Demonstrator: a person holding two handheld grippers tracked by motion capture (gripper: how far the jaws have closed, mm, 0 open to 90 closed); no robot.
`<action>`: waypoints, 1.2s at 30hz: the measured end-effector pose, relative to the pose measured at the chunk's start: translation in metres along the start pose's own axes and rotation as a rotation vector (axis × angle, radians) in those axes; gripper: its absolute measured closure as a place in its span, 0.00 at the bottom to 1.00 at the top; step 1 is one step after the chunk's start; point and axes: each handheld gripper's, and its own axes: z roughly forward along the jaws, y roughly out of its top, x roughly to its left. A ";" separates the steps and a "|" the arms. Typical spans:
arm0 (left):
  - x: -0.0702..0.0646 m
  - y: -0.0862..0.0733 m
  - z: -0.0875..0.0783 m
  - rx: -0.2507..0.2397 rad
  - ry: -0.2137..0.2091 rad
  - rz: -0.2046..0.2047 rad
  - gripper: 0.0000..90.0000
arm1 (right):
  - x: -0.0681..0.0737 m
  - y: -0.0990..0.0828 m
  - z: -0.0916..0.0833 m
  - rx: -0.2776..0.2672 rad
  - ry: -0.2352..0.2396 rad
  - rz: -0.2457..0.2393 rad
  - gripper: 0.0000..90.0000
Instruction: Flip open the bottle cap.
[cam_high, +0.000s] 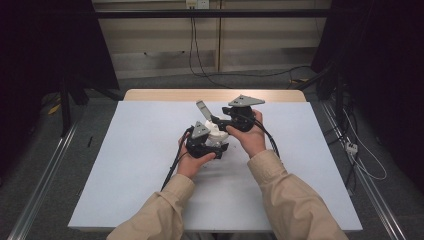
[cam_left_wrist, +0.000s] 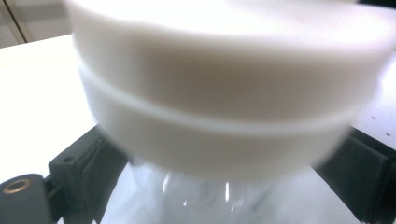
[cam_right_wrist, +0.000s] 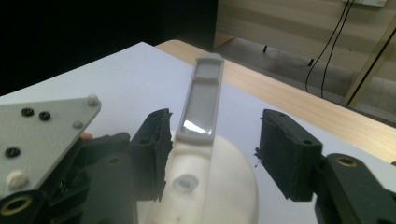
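both grippers (cam_high: 212, 135) open around white container (cam_high: 216, 131).

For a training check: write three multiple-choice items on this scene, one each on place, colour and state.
1. Where on the table is the bottle? A. the middle B. the left edge C. the far right corner
2. The flap is: A. red B. grey C. green
3. The flap is: A. shut flat B. torn off C. raised
Key: A, the high view shows it mid-table; B, it is grey against the white cap; C, it stands up between the right gripper's open jaws.
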 end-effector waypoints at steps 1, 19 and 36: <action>-0.001 -0.001 -0.001 0.001 -0.002 -0.009 0.07 | 0.000 -0.001 -0.002 0.002 0.007 0.005 0.46; 0.001 -0.011 -0.056 0.040 0.000 0.027 0.07 | 0.011 -0.041 -0.048 -0.024 0.015 0.009 0.22; 0.011 -0.033 -0.098 0.045 0.017 0.026 0.07 | 0.004 -0.100 -0.091 -0.023 -0.042 0.036 0.14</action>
